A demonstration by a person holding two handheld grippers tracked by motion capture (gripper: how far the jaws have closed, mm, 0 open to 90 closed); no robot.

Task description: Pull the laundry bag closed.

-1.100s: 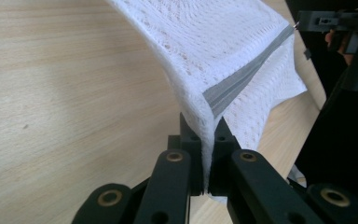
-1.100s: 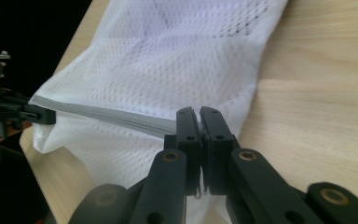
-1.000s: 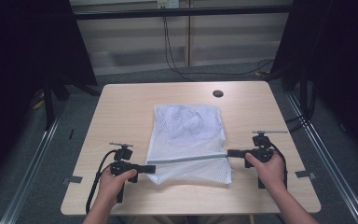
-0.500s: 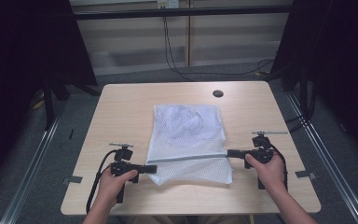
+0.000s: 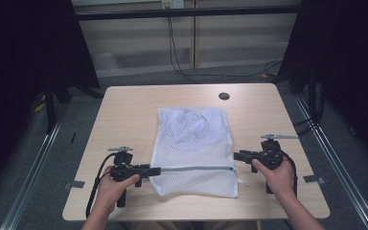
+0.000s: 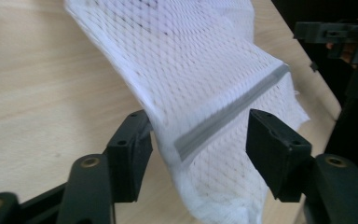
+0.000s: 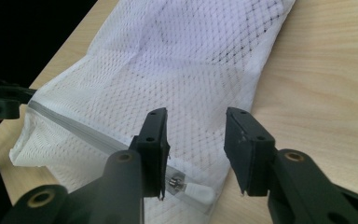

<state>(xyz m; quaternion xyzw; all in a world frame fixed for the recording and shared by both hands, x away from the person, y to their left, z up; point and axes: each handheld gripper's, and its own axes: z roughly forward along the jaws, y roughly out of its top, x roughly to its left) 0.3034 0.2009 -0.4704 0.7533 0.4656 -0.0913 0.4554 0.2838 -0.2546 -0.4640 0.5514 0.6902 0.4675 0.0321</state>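
Two claws flank one white mesh laundry bag (image 5: 194, 148) lying on the pale wooden table (image 5: 124, 110). Left claw (image 5: 154, 170): its jaws have just been opening and now stand spread, the bag's edge and the grey zipper strip (image 6: 233, 114) loose between the pads, unpressed. Right claw (image 5: 238, 155): also just opened, spread, with the white zipper pull (image 7: 193, 189) just below its jaws. The bag's long axis runs away from both claws toward the far edge; the zipper lies crosswise from one claw to the other. Likely risk: mesh snagging on a pad as a claw withdraws, dragging the bag askew.
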